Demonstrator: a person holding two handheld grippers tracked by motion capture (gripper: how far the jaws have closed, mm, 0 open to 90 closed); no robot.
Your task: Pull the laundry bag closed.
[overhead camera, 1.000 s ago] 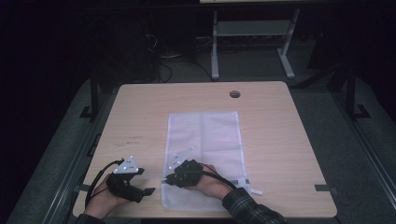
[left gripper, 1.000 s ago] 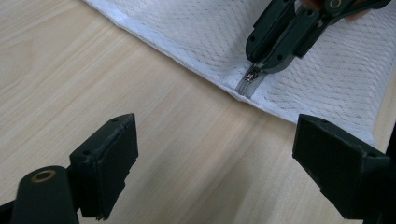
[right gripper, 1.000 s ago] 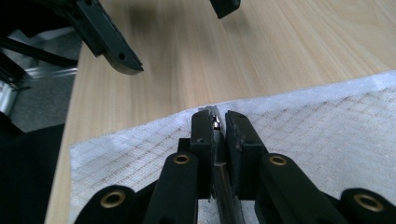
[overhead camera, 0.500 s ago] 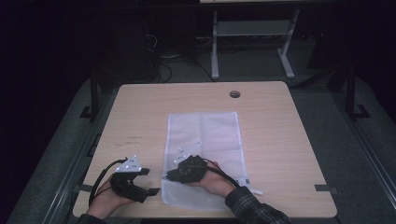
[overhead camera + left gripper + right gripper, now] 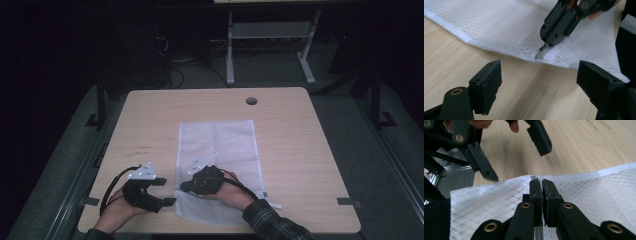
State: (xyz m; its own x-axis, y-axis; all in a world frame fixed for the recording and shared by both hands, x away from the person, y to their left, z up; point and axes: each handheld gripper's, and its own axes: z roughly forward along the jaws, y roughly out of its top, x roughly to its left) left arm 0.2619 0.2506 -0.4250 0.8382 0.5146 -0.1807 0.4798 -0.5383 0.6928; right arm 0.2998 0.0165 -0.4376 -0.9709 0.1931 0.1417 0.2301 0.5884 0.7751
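Observation:
A white mesh bag [image 5: 220, 145] lies flat in the middle of the wooden table [image 5: 300, 130]. My right gripper [image 5: 182, 189] rests on the bag's near left part, pointing left. Its jaws are shut on a small grey zipper pull [image 5: 541, 53] at the bag's edge, which the right gripper view [image 5: 541, 183] shows pinched between the pads. My left gripper [image 5: 166, 192] sits on the bare table just left of the bag, facing the right gripper [image 5: 549, 42]. Its jaws have just been closing a little but stand wide open [image 5: 540, 75], with nothing between them.
A round cable hole [image 5: 251, 101] sits near the table's far edge. Beyond the table stand grey frame legs [image 5: 230, 55] on a dark floor. The table's near edge is right under both hands, and a plaid sleeve [image 5: 270, 225] lies on the bag's near end.
The left gripper has edged slightly right toward the bag's edge. The right gripper stays at the same spot on the bag.

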